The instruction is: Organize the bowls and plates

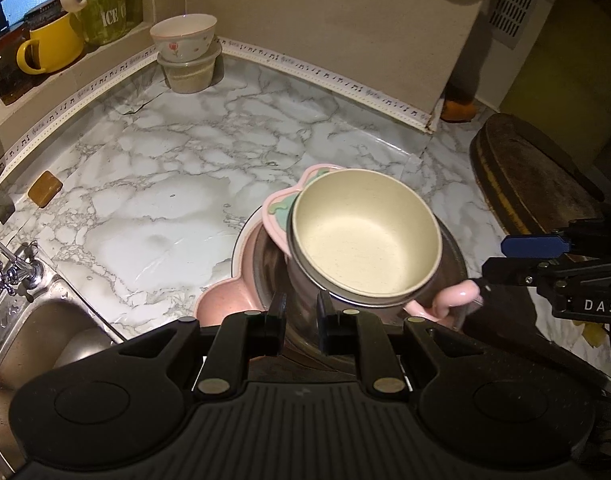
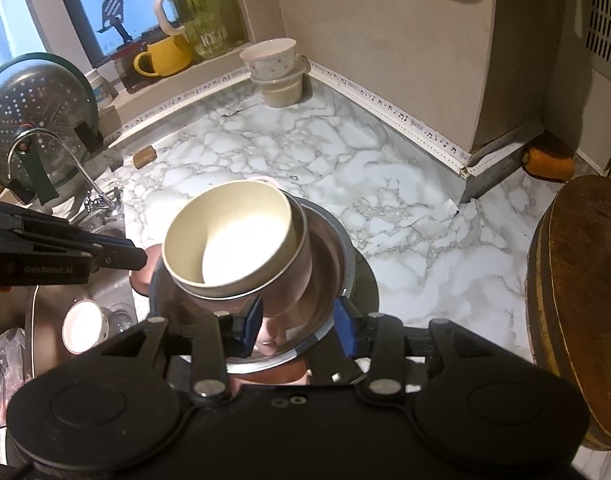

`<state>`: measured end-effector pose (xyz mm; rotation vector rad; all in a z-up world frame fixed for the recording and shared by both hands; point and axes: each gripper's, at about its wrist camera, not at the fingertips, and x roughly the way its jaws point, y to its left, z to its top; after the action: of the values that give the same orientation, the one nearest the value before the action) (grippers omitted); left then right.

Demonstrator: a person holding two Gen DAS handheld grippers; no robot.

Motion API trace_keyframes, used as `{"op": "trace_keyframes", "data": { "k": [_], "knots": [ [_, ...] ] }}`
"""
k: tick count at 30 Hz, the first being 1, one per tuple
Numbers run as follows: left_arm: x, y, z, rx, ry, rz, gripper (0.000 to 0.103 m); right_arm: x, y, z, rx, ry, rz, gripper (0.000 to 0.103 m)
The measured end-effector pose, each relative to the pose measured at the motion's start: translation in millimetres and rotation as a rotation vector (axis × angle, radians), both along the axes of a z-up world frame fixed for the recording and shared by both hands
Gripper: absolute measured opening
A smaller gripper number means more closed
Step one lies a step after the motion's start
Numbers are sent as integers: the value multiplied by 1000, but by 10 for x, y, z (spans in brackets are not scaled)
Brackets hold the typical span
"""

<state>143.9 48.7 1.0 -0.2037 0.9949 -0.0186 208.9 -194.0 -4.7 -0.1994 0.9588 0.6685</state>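
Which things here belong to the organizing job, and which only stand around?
Job: cream bowl, steel bowl, pink plate, floral bowl, left gripper, right gripper.

Around: yellow mug, colander, cutting board, carrot, sink.

Marble counter w/ pink plate, soap bar, plastic tub, chopping block.

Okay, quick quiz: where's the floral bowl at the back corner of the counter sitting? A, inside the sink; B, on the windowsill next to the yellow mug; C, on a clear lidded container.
C: the floral bowl rests on the clear lidded container in the counter's back corner.
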Motion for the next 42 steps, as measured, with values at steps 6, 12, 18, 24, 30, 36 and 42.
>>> {"op": "trace_keyframes", "data": {
  "k": [6, 12, 18, 24, 30, 36, 42],
  "knots": [
    [-109, -79, 64, 7, -33, -10, 15, -103, -55, 51, 27, -12, -9, 41],
    [-246, -194, 119, 39, -78, -13, 15, -220, -128, 97, 62, -32, -1, 45],
    [-376, -297, 141, 56, -127, -10, 19, -385, -189, 155, 84, -92, 8, 52],
    [-558, -382, 194, 85, -224, 12, 63, -533, -263, 173, 107, -143, 2, 56],
    [-747, -473, 241, 89, -292, 30, 73, -707, -364, 163, 146, -208, -10, 68],
    [-927, -531, 212, 71, -340, 43, 78, -912, -420, 163, 189, -259, -12, 80],
    [-1084, -584, 127, 65, -363, 87, 82, -1117, -472, 151, 223, -304, -33, 88]
  ]
}}
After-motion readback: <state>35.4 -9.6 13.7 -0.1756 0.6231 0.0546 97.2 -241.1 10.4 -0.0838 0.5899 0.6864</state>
